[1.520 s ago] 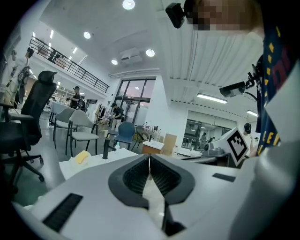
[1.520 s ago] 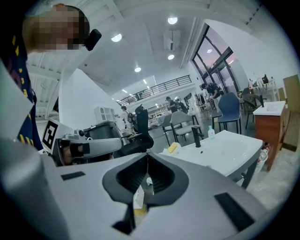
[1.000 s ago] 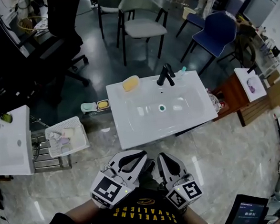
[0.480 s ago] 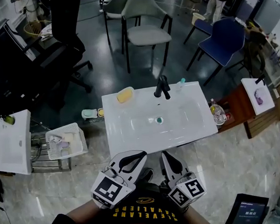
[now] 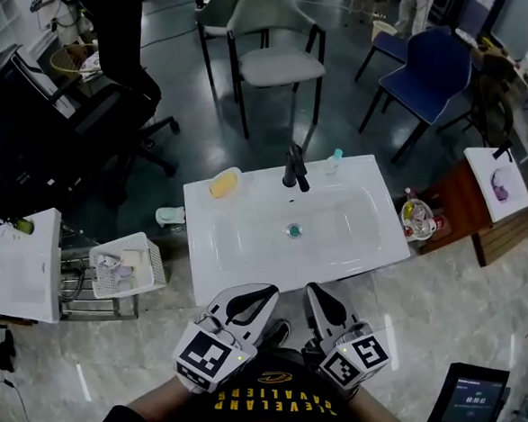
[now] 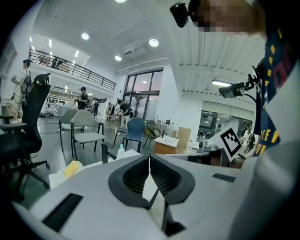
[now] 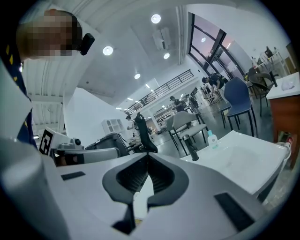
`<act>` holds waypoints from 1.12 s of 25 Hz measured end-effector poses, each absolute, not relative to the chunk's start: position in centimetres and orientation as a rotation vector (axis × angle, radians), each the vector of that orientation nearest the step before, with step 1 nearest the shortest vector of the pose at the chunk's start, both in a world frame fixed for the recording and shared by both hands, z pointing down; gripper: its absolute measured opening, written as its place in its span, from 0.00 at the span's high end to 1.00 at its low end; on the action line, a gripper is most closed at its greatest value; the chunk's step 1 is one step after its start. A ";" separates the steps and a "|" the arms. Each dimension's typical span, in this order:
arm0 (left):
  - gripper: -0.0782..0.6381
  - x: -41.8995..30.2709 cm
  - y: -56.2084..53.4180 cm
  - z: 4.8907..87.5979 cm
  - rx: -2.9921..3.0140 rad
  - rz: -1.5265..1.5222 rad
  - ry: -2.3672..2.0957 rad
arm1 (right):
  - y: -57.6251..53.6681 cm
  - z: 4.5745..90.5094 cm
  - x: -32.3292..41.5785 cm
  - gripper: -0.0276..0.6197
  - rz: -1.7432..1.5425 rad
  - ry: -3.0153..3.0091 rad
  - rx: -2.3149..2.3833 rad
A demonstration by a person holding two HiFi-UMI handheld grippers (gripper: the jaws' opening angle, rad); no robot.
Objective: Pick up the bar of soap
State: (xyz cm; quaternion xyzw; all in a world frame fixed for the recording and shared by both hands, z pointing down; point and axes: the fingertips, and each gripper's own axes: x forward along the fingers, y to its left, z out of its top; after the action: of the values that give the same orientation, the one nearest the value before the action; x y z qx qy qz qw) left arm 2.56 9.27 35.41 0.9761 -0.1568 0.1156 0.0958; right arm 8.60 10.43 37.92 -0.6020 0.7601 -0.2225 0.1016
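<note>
A yellow bar of soap (image 5: 224,182) lies on the back left corner of a white sink (image 5: 215,254); the left gripper view shows the soap (image 6: 72,168) low at the left. A black faucet (image 5: 294,169) and a small bottle (image 5: 334,161) stand at the sink's back edge. My left gripper (image 5: 264,292) and right gripper (image 5: 311,291) are held side by side close to my body, just short of the sink's near edge. Both are shut with nothing between the jaws, as the left gripper (image 6: 149,157) and right gripper (image 7: 148,154) show in their own views.
A white basket (image 5: 126,265) and a second white basin (image 5: 20,268) stand to the left of the sink. A wooden stand (image 5: 444,206) is at its right. Beyond the sink are a grey chair (image 5: 272,65), a blue chair (image 5: 434,67) and a black office chair (image 5: 77,110).
The sink and soap have slid down and left in the head view and sit nearer to me. Both grippers stay shut in the same place by my body.
</note>
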 end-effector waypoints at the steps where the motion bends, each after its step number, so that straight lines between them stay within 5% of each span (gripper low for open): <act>1: 0.87 2.8 9.3 35.4 2.893 0.349 -0.467 | 10.4 38.0 9.0 0.93 -0.661 2.243 -1.779; 28: 0.87 2.2 -4.4 39.0 2.877 0.451 -0.651 | 0.1 38.8 10.8 0.93 -0.716 2.302 -1.800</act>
State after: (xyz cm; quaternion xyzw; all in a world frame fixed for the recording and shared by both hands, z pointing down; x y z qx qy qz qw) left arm 2.22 -4.36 39.02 0.9611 -0.2174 0.1507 0.0788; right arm 10.78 0.06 38.84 -0.5968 0.7635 -0.2376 0.0663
